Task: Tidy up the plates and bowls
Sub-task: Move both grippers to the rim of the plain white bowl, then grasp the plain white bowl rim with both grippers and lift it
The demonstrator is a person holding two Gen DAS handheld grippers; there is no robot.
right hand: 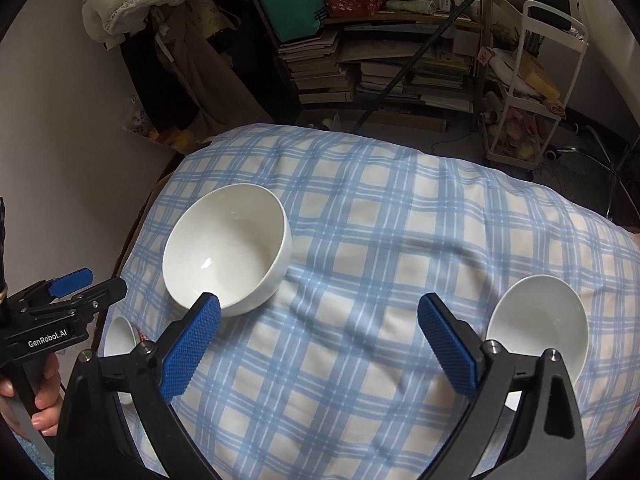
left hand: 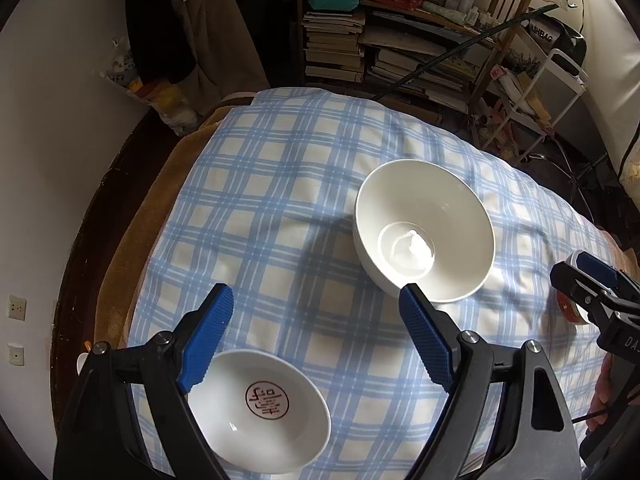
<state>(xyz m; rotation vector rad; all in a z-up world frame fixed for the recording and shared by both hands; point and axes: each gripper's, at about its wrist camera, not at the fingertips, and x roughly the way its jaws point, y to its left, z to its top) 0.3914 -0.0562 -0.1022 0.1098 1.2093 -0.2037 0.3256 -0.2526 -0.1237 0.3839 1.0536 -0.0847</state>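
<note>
Two dishes lie on the checked cloth (left hand: 280, 208) in the left wrist view: a deep bowl (left hand: 424, 232) and a stamped saucer (left hand: 260, 408), half-covered by the spread, empty left gripper (left hand: 316, 344). Right wrist view: the right gripper (right hand: 320, 344), gaping and empty, partly masks a plain saucer (right hand: 536, 328).

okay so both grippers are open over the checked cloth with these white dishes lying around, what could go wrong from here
1. The checked cloth looks soft and rumpled, so the deep white bowl may tip or slide when nudged.
2. The left gripper and right gripper are close together; reaching for that bowl at once, they might collide.
3. The shallow dish with the red stamp sits partly under the left gripper's finger and could be knocked.
</note>
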